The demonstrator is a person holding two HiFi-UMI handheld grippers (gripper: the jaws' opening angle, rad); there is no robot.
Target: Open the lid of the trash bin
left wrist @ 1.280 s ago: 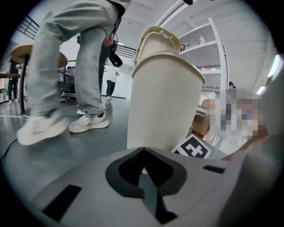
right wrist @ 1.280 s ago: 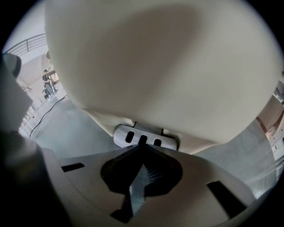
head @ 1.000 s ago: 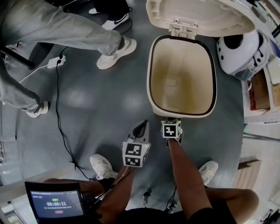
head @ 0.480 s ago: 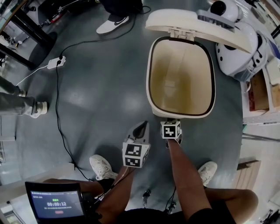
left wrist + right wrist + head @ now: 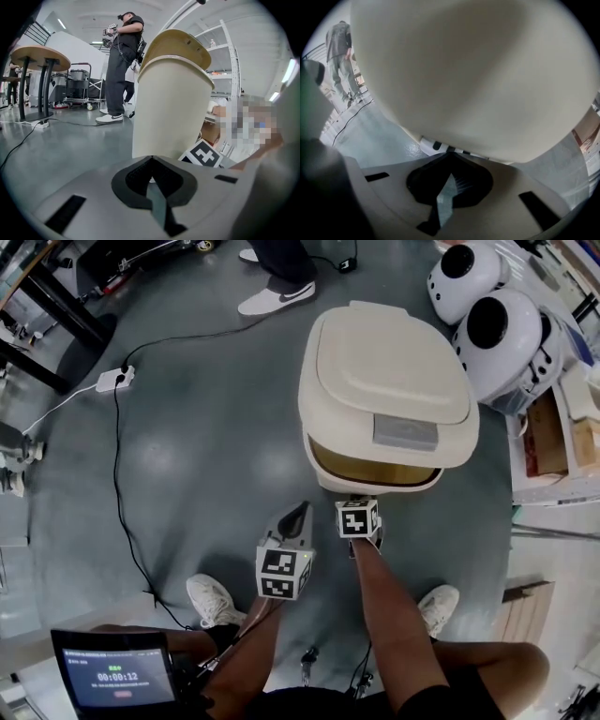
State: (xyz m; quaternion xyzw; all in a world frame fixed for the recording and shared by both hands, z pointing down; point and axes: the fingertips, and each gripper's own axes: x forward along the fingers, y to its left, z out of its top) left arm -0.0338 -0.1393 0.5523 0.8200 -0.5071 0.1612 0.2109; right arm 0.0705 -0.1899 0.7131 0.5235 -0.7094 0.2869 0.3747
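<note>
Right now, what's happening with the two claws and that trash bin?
Left gripper shut, empty, short of the bin. Right gripper shut, empty, close against bin's front. Lid low, only a front gap showing. Nothing between grippers and bin.

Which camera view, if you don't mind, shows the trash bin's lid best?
The head view: the whole lid shows from above, ajar in front. The left gripper view shows it side-on; the right gripper view only the bin wall.
</note>
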